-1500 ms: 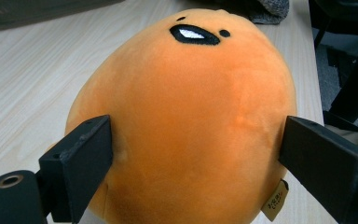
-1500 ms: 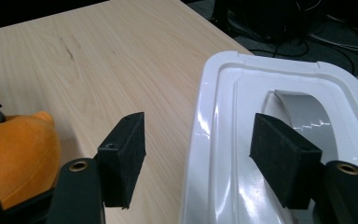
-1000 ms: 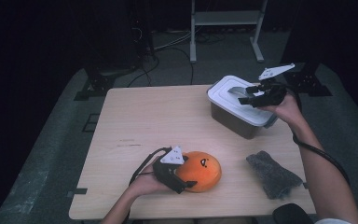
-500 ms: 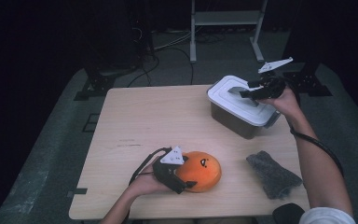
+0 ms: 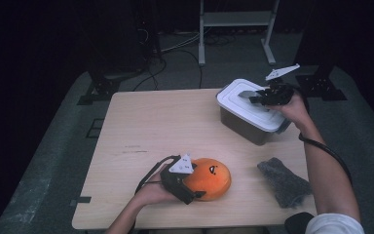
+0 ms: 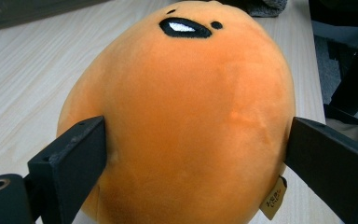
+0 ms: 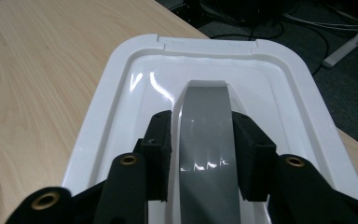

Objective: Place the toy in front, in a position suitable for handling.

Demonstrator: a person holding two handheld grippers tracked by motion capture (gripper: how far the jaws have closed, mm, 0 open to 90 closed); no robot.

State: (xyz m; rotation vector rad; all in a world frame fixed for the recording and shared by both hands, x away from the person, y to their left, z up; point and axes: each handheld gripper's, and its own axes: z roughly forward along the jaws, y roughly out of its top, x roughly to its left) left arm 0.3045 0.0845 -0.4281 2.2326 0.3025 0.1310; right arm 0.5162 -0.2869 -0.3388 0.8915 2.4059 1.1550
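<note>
Vs a sec ago: my right claw (image 5: 259,97) sits a touch higher and further back over the box; the grey plate on it has lifted w/ the hand. The white lid (image 5: 246,105) looks seated on the grey box (image 5: 241,127), no gap I can make out from the high view. Left side hasn't budged. My read: I'm at the start of the lid lift, grip made, pull barely begun.

Right claw: in the right gripper view the two jaws are nearly together, clamped on the grey arched handle (image 7: 207,126) at the lid's centre, one pad pressed on each side of it. Handle runs straight btwn them, no skew.

Left claw (image 5: 190,187): jaws wide apart, pressed on opposite flanks of the orange plush (image 6: 186,116), denting it a bit on the left pad (image 6: 81,154). So it's held, lightly. Plush rests on the worktop (image 5: 165,122) near the front edge, face turned away from the claw, small tag low on its side.

Box is at the worktop's far right corner, well apart from the plush. Grey cloth (image 5: 283,181) lies on the front right, untouched.
</note>
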